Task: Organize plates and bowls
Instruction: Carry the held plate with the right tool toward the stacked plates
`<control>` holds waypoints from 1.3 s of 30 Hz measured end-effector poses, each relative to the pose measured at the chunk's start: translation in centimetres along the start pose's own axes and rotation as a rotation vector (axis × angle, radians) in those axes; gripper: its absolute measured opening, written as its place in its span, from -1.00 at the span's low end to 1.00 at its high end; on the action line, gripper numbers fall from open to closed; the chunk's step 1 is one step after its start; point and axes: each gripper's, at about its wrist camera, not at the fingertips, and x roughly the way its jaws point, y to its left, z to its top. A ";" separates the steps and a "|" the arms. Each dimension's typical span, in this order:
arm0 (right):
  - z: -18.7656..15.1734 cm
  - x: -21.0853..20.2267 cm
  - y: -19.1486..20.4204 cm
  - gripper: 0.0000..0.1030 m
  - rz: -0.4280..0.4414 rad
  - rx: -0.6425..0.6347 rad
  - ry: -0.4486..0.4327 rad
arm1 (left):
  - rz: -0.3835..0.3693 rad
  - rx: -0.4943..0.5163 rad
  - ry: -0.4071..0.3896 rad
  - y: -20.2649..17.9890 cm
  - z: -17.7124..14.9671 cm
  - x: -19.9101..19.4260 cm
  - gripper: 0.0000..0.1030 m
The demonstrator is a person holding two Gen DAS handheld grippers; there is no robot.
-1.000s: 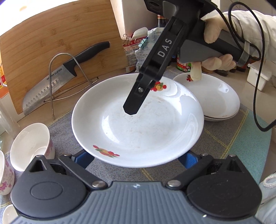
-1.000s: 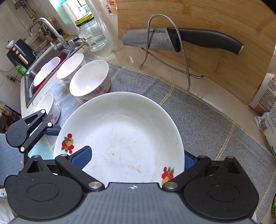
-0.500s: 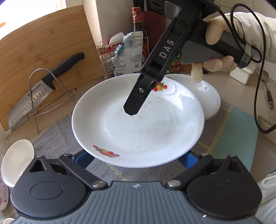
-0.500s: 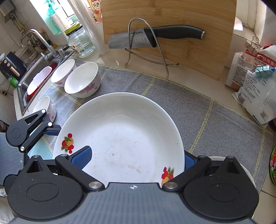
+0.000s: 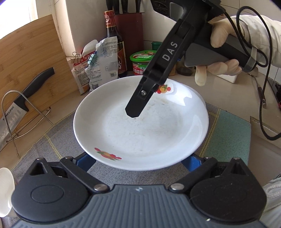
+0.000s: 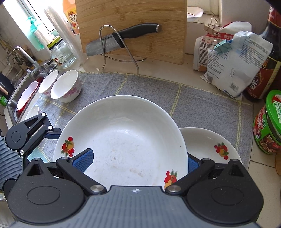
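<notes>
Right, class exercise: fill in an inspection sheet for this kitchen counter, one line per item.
Surface: grey mat on a pale counter.
Job's things: plate held between both grippers; second plate on the mat; bowls at the mat's sink end.
Clutter: knife in a wire rack against a cutting board; clipped bags, bottle, green tub.
Grippers: right gripper grips the plate, one finger over, one under; left gripper open, both fingers beneath the plate.
Cables: black cable hangs from the right gripper.
Surroundings: sink, tap.
</notes>
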 end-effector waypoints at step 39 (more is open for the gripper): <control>-3.6 0.7 -5.5 1.00 -0.028 0.141 0.012 | -0.101 0.063 0.062 -1.6 1.9 4.5 0.96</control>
